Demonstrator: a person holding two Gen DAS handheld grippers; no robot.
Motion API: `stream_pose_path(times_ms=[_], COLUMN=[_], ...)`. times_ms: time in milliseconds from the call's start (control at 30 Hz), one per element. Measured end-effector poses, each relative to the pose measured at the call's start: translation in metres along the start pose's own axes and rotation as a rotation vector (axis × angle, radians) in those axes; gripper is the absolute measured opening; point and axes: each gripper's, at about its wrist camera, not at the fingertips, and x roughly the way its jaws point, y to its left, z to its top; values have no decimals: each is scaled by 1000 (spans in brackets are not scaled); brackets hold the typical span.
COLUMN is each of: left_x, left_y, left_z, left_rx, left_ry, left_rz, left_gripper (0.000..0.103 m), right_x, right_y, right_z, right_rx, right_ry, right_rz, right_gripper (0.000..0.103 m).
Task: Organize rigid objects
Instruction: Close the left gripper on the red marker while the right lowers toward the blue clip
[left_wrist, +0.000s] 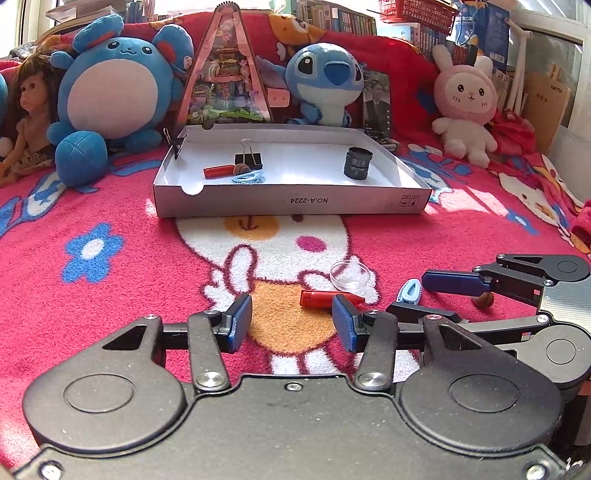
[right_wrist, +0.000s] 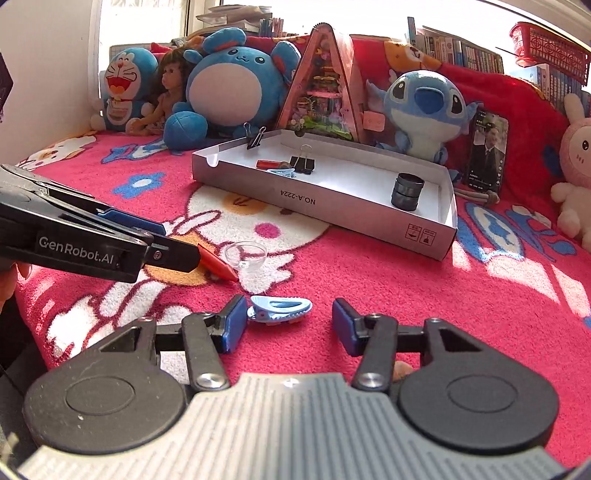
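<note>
A white cardboard box lid (left_wrist: 295, 203) (right_wrist: 332, 206) lies on the blanket and holds a red tube (left_wrist: 218, 171), a black binder clip (left_wrist: 248, 159), a blue hair clip (left_wrist: 249, 178) and a dark round cylinder (left_wrist: 357, 162) (right_wrist: 408, 192). On the blanket lie a red tube (left_wrist: 319, 298) (right_wrist: 218, 266), a clear plastic dish (left_wrist: 352, 273) (right_wrist: 246, 254), a light blue hair clip (left_wrist: 408, 291) (right_wrist: 280, 309) and a small brown acorn-like piece (left_wrist: 484, 299). My left gripper (left_wrist: 291, 323) is open, with the red tube just ahead between its fingers. My right gripper (right_wrist: 290, 325) is open around the blue hair clip.
Plush toys (left_wrist: 110, 96) (right_wrist: 424, 107), a doll (left_wrist: 26, 122) and a triangular pink display (left_wrist: 225, 74) line the back of the bed. Another binder clip (left_wrist: 173, 142) grips the box's far left corner. A framed photo (right_wrist: 487, 151) stands right of the box.
</note>
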Motion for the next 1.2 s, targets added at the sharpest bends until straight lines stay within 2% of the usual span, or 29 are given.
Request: stream_pose_path(times_ms=[67, 233, 300, 433, 467, 500, 567, 700, 867, 1000, 1033, 1167, 1200], left_x=[0, 4, 8, 13, 13, 14, 18, 19, 17, 16, 15, 15, 16], left_y=[-3, -13, -18, -25, -27, -28, -30, -31, -28, -25, -24, -18, -17], left_z=[-1, -4, -5, -4, -4, -4, -4, -5, -5, -4, -4, -3, -2], left_rx=[5, 13, 14, 30, 37, 46, 64, 89, 91, 86, 87, 75, 70], left_ry=[-2, -7, -9, -20, -23, -24, -12, -11, -7, -5, -5, -7, -9], left_rz=[0, -5, 2, 3, 1, -2, -10, -10, -14, -13, -10, 9, 15], left_gripper=[50, 54, 54, 54, 52, 52, 45, 43, 42, 42, 42, 42, 42], right_x=[-1, -3, -4, -5, -5, -5, -2, 3, 11, 20, 21, 18, 18], right_y=[-3, -5, -4, -6, -7, -9, -14, -23, -25, -29, -30, -29, -28], right_z=[-1, -4, -5, -3, -2, -1, 2, 8, 18, 22, 22, 18, 17], right_rx=[12, 39, 33, 2, -7, -16, -40, -111, -215, -225, -225, -203, -193], right_ry=[0, -19, -26, -29, -26, -21, 1, 22, 39, 59, 62, 60, 57], right_rz=[2, -34, -53, -67, -66, -63, -43, 22, 58, 104, 115, 149, 145], right_gripper=[44, 34, 33, 41, 50, 51, 54, 66, 70, 70, 69, 45, 43])
